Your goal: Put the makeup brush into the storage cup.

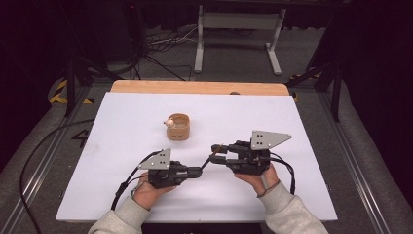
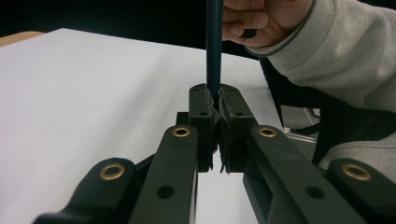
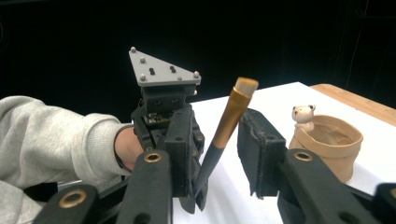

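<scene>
A brush [image 1: 210, 158] with a black handle, a gold ferrule and a pale tip [image 3: 229, 121] slants up over the white table top. My left gripper [image 1: 198, 170] is shut on the low end of the handle [image 2: 214, 46], with its jaws pressed together around the handle in the left gripper view [image 2: 214, 93]. My right gripper [image 1: 216, 153] stands around the upper part of the brush [image 3: 219, 119]. A gap shows between the brush and the pad [image 3: 257, 149] on the right, so the jaws are open.
A small tan cup [image 1: 178, 127] with a little bear figure [image 3: 302, 116] on its rim stands beyond the grippers, mid-table. The white sheet [image 1: 122, 146] covers a wooden table whose far edge [image 1: 195, 87] shows. Cables trail from both grippers toward the person.
</scene>
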`<state>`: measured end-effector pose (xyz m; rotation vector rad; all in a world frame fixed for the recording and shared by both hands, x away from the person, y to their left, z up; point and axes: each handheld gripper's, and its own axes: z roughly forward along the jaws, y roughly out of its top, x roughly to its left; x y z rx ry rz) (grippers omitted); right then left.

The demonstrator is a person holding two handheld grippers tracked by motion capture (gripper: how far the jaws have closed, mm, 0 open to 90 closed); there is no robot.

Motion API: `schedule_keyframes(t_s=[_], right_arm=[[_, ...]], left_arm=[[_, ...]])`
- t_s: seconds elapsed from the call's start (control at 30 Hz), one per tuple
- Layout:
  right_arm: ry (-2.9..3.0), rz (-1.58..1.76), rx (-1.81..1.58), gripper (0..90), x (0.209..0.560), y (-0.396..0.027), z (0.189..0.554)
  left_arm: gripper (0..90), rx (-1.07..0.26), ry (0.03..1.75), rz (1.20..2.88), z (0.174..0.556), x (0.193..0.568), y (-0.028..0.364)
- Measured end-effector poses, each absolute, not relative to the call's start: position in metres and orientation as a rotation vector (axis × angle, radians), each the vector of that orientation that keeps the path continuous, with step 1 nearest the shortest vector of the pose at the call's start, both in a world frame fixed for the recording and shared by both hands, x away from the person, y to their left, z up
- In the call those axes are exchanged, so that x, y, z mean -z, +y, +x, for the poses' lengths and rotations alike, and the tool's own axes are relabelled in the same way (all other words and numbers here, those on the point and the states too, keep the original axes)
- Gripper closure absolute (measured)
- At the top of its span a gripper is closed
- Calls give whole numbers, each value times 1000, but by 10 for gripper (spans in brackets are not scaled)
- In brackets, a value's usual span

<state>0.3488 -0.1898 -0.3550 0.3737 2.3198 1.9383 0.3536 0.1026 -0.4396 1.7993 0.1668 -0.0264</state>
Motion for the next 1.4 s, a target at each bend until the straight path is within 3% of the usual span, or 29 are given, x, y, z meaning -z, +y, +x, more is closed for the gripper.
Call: schedule_keyframes(t_s=[0.3, 0.57, 0.67, 0.77, 0.93, 1.4], right_arm=[[2308, 384, -1952, 802, 355, -191, 349], [2343, 351, -1985, 835, 354, -190, 350], [2359, 340, -1975, 839, 354, -188, 349], [2384, 330, -1945, 839, 354, -186, 349], [2429, 336, -1910, 839, 357, -181, 351], [2495, 328, -1846, 838, 362, -170, 352]], left_arm=[[849, 26, 153, 1802, 353, 441, 101], [839, 22, 144, 1816, 353, 441, 101], [821, 33, 161, 1826, 354, 440, 101], [722, 42, 179, 1819, 356, 437, 102], [647, 2, 171, 1823, 358, 429, 101], [680, 8, 167, 1860, 357, 411, 91]])
